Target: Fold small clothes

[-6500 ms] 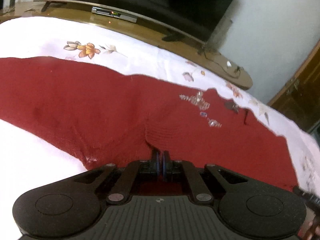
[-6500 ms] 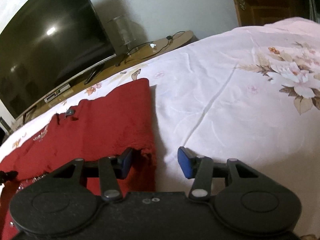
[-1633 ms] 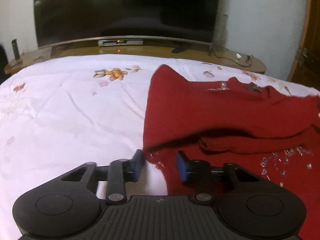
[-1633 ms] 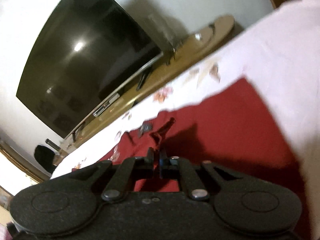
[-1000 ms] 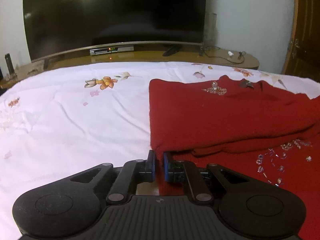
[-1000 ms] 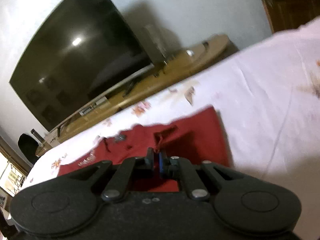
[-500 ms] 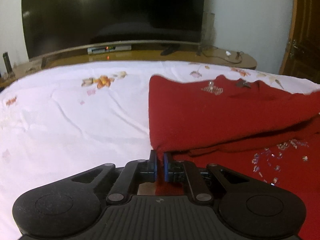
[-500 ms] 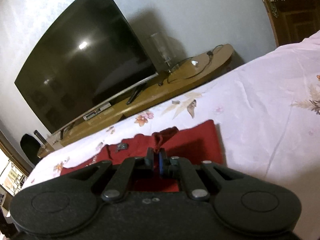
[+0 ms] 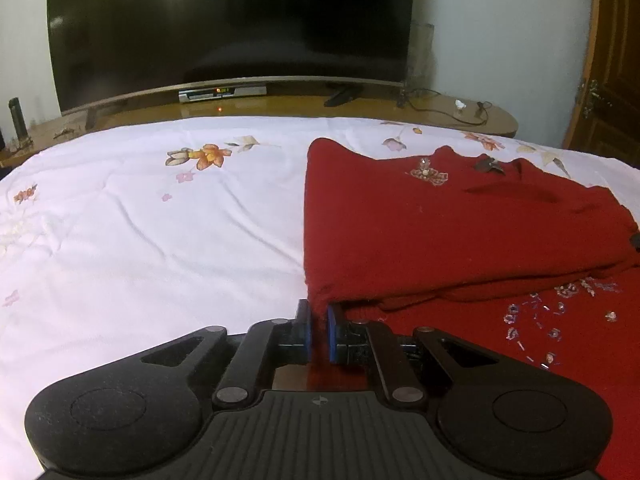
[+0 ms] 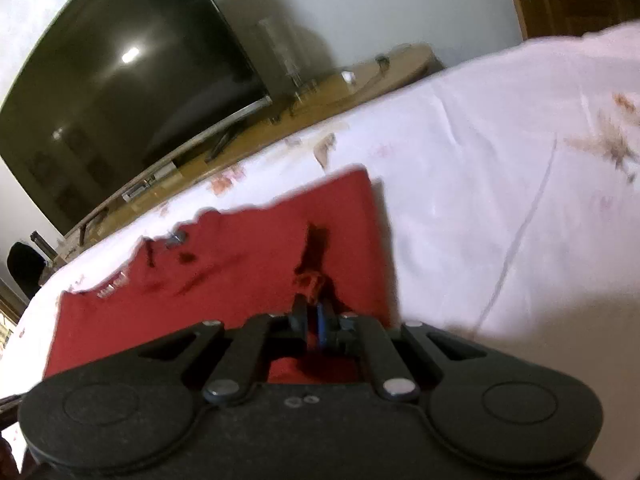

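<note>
Both tongs, left gripper (image 9: 319, 330) and right gripper (image 10: 313, 316), are clenched on the red knitted beaded sweater (image 9: 440, 232), to carry its fold over the white floral bedsheet (image 9: 152, 232).

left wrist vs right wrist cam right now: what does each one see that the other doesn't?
Left wrist only: the left gripper pinching the folded corner of the red sweater, loose sequins on the lower layer, and an orange flower print.

Right wrist only: the right gripper shut on a bunched bit of sweater edge, plus the sheet's long crease. This view is motion-blurred.

Both: the sweater, the white floral bedsheet, the dark TV and the wooden stand.
</note>
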Demonstrator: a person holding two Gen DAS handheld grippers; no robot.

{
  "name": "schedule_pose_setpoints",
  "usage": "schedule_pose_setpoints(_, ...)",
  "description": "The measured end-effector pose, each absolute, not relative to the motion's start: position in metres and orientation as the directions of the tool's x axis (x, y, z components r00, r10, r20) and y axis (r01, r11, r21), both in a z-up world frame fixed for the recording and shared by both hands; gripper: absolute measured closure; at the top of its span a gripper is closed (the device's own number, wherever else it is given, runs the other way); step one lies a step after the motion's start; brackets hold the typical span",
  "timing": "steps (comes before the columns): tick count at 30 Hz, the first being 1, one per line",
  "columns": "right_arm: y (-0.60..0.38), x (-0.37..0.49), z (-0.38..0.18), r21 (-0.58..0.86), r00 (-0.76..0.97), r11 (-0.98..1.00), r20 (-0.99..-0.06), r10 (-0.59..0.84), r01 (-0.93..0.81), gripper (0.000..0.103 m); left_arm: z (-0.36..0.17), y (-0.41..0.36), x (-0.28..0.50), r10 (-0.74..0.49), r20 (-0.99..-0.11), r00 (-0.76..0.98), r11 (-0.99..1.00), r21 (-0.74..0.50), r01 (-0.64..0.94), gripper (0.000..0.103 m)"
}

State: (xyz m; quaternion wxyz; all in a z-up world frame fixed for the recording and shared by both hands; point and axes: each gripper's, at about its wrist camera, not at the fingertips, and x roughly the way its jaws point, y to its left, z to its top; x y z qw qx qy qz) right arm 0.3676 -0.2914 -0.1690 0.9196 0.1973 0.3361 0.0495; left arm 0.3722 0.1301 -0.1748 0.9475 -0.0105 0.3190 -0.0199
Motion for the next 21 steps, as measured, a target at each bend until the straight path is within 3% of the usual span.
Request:
schedule_pose_setpoints(1, -0.292, 0.368, -0.168, 0.397, 0.768, 0.917, -0.598, 0.228, 0.037, 0.099, -0.174, 0.133, 0.369, -0.05, -0.603, 0.797, 0.999, -0.039, 0.033, 0.092)
schedule_pose_setpoints(3, -0.291, 0.368, -0.165, 0.393, 0.755, 0.919, -0.61, 0.242, 0.022, 0.094, -0.172, 0.142, 0.362, -0.043, -0.595, 0.803, 0.999, -0.049, 0.016, 0.059)
schedule_pose_setpoints(4, -0.292, 0.366, -0.162, 0.396, 0.759, 0.918, -0.604, 0.243, 0.022, 0.091, -0.168, 0.149, 0.353, -0.027, -0.565, 0.825, 0.999, -0.052, -0.004, 0.057)
schedule_pose_setpoints(8, -0.297, 0.351, -0.142, 0.35, 0.829, 0.936, -0.531, 0.179, 0.022, 0.069, -0.144, 0.159, 0.347, -0.045, -0.464, 0.885, 0.996, -0.086, 0.005, 0.056)
schedule_pose_setpoints(12, -0.297, 0.364, -0.136, 0.353, 0.838, 0.935, -0.516, 0.179, 0.018, 0.061, -0.133, 0.141, 0.387, -0.095, -0.458, 0.884, 0.993, -0.101, 0.054, 0.057)
schedule_pose_setpoints(17, -0.296, 0.389, -0.144, 0.378, 0.813, 0.925, -0.55, 0.193, 0.036, 0.056, -0.14, 0.134, 0.442, -0.072, -0.499, 0.864, 0.991, -0.135, 0.004, 0.057)
schedule_pose_setpoints(21, -0.294, 0.407, -0.157, 0.385, 0.774, 0.923, -0.593, 0.221, 0.031, 0.058, -0.156, 0.133, 0.471, -0.062, -0.565, 0.823, 0.988, -0.152, -0.03, 0.057)
